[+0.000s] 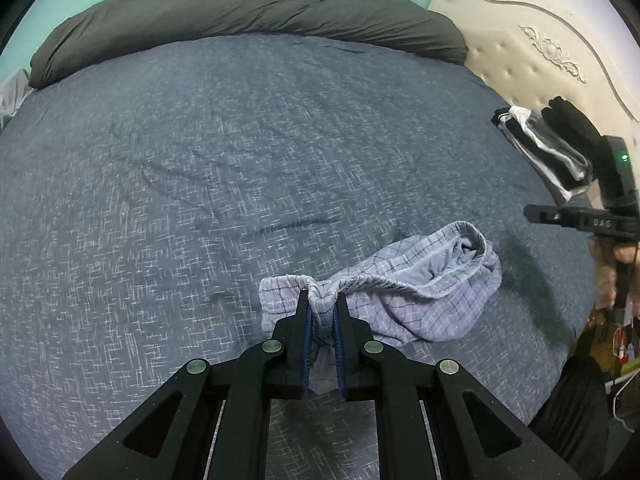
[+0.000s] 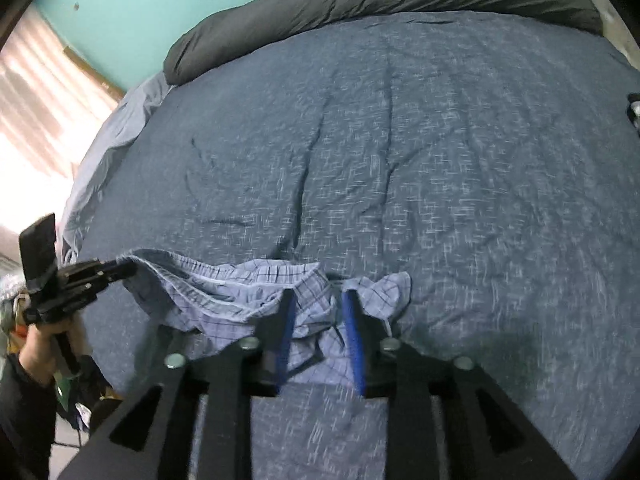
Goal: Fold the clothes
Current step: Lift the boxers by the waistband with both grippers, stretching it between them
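Light blue plaid shorts (image 1: 420,300) lie crumpled near the front edge of the blue bedspread (image 1: 240,152). My left gripper (image 1: 322,296) is shut on a bunched part of their elastic waistband at the shorts' left end. From the right wrist view, the left gripper (image 2: 120,270) holds that waistband end slightly raised. My right gripper (image 2: 318,296) is open, its blue-padded fingers (image 2: 288,320) spread over the other end of the shorts (image 2: 224,308). From the left wrist view the right gripper (image 1: 534,213) hangs off the shorts' right end, apart from the cloth.
A dark grey rolled duvet (image 1: 248,12) runs along the far side of the bed. A stack of folded black-and-white clothes (image 1: 540,148) sits at the right by the cream headboard (image 1: 560,60). A bright window (image 2: 36,100) is beyond the left edge. A person's hand (image 2: 40,344) holds the left gripper.
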Motion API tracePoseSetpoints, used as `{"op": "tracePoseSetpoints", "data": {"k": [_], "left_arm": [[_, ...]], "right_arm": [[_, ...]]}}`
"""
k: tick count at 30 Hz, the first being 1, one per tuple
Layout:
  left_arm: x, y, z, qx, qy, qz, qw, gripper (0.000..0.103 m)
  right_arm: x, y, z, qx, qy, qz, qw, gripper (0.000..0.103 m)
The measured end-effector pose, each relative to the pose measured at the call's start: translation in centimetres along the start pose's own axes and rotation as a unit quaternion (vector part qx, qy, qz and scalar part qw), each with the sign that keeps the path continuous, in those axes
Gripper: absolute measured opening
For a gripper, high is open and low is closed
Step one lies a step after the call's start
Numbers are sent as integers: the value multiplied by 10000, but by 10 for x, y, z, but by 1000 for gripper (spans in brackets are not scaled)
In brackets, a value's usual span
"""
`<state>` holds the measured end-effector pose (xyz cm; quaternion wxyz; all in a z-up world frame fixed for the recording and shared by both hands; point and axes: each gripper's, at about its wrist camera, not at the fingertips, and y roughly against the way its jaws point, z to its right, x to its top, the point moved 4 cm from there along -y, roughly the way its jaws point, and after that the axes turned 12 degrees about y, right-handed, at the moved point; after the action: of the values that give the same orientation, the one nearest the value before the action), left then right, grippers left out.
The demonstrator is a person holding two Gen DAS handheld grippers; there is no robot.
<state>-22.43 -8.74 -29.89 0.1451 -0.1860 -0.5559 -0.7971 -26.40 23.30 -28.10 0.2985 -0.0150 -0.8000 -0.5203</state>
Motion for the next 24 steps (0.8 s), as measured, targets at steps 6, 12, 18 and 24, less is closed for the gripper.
{"op": "tracePoseSetpoints", "data": {"k": [6, 12, 18, 24], "left_arm": [[1, 0, -7, -9, 38, -14, 10000, 10], [0, 2, -15, -23, 87, -1, 10000, 10], [0, 9, -24, 15, 126, 50, 9999, 10], [0, 15, -32, 35, 163, 90, 9998, 10]], "right_arm": [[1, -32, -3, 176, 145, -96, 9997, 41], [2, -63, -6, 371, 211, -185, 9989, 47], [4, -89, -12, 520, 327, -237, 9978, 47], [10, -83, -20, 611, 514, 90, 9968, 6]]}}
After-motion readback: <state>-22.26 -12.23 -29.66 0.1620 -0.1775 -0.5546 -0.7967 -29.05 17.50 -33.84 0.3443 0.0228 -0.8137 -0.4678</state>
